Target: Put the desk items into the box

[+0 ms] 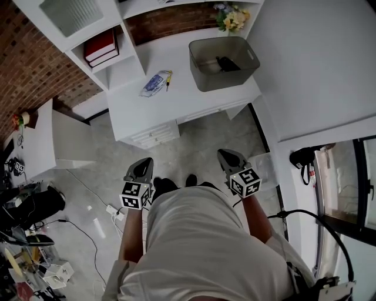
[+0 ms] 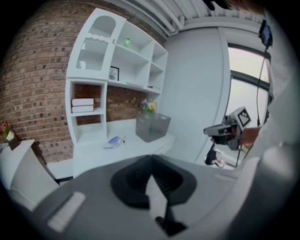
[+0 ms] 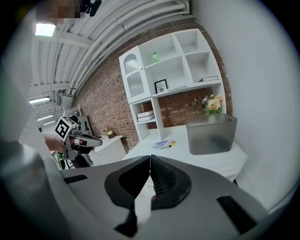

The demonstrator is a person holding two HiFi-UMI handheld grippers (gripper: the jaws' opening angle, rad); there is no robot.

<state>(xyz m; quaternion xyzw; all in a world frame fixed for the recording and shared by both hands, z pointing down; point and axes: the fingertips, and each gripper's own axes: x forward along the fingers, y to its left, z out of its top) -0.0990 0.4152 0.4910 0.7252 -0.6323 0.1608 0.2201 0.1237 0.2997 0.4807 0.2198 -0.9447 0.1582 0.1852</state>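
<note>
Presently both tongs are fully closed and empty. The left tongs [image 1: 141, 167] and right tongs [image 1: 230, 160] are held over the floor, well apart from the white worktop [image 1: 182, 100]. A blue-and-white packet [image 1: 154, 83] lies there, a yellow-handled tool [image 1: 168, 80] just beside it, both left of the grey box [image 1: 220, 81], which contains a dark item [image 1: 227, 63].

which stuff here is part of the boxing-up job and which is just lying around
Job: grey box; blue-white packet; yellow-handled tool beside it; dark item already in the box.
Just there: books; flowers.
</note>
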